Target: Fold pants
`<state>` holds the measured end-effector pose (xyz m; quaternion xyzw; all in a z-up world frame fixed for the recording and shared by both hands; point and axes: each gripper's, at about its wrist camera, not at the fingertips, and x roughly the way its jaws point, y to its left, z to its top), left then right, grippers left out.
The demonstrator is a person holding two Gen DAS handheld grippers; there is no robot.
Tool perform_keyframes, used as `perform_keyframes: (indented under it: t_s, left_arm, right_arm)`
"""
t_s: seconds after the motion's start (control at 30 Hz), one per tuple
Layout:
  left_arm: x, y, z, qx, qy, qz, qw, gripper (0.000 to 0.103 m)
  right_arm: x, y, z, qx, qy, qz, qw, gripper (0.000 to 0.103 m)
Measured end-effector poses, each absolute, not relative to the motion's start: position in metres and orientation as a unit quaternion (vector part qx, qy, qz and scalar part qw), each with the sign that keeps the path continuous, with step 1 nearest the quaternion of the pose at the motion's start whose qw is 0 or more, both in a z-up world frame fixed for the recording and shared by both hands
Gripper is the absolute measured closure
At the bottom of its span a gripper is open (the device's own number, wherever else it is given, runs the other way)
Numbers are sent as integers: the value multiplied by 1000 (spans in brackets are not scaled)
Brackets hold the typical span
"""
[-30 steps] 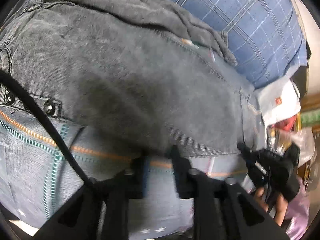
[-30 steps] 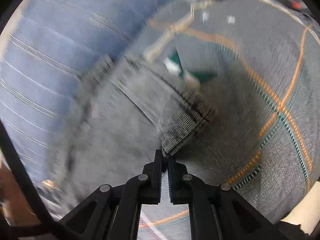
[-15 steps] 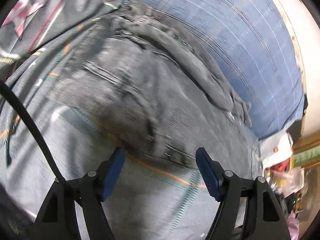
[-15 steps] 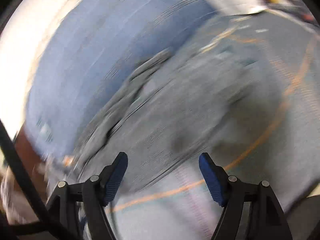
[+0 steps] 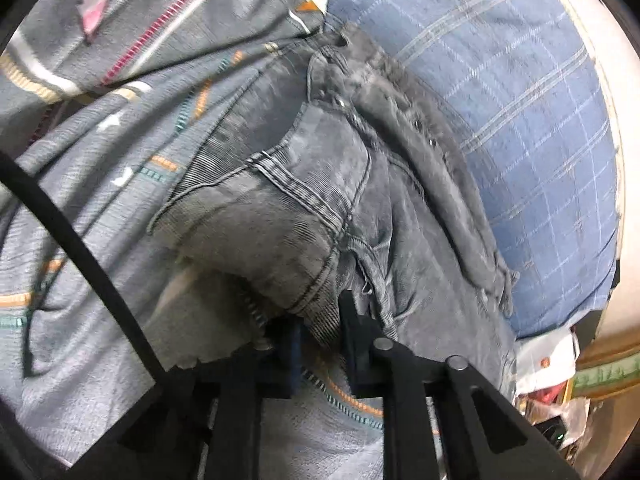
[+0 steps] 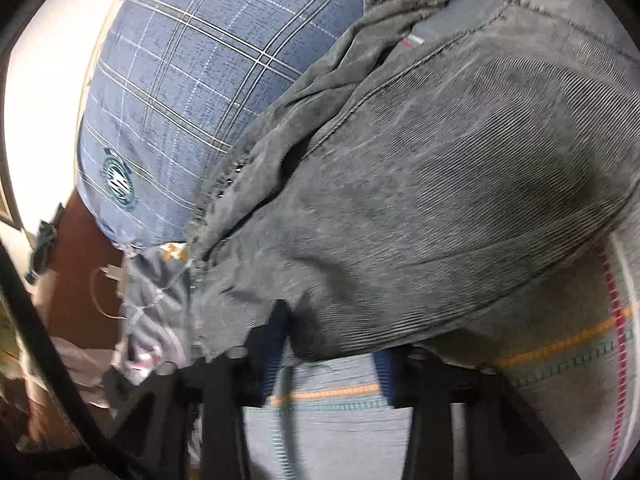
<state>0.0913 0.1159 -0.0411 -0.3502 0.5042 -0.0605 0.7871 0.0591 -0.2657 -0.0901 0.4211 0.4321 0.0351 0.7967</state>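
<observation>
Jaws first: the left gripper (image 5: 320,332) is closing on a thick seamed fold of the grey corduroy pants (image 5: 304,216) — cloth sits between its pads. The right gripper (image 6: 328,364) is closing too, the pants' edge draped between its still-parted jaws. They lie on a grey patterned bedspread (image 5: 100,200), against a blue plaid pillow (image 5: 520,120). Risk: bedspread pinched along, or a layer slipping.

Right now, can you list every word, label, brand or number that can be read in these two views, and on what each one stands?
No text can be read in either view.
Round emblem on the blue plaid pillow: a crest shape with marks inside, too small and blurred to read.
Small striped tag on the grey pants: colours only, no letters visible.
</observation>
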Motion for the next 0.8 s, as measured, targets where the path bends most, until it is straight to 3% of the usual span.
perform_keyframes:
  t_s: [0.13, 0.43, 0.57, 0.63, 0.67, 0.7, 0.73, 0.8]
  left_arm:
    - [83, 120, -15, -318, 474, -55, 819, 96]
    - [66, 153, 8, -315, 481, -21, 818, 96]
    - [79, 149, -28, -283, 545, 17, 789, 94]
    - [81, 147, -35, -296, 550, 24, 780, 92]
    - [81, 147, -31, -297, 546, 25, 783, 88]
    - [80, 146, -26, -291, 540, 21, 790, 81]
    - [80, 143, -20, -280, 532, 15, 799, 75]
    - [75, 138, -7, -254, 519, 16, 816, 43]
  right_arm:
    - [53, -264, -88, 405, 437, 37, 802, 89]
    - [25, -235, -48, 350, 441, 74, 823, 91]
    - [25, -222, -89, 343, 495, 60, 796, 89]
    - [25, -231, -94, 372, 475, 75, 794, 90]
    - [28, -234, -92, 378, 484, 79, 785, 88]
    - [29, -238, -91, 386, 488, 82, 779, 78]
    - [27, -241, -88, 394, 488, 81, 775, 60]
    - [15, -247, -78, 402, 482, 84, 774, 37]
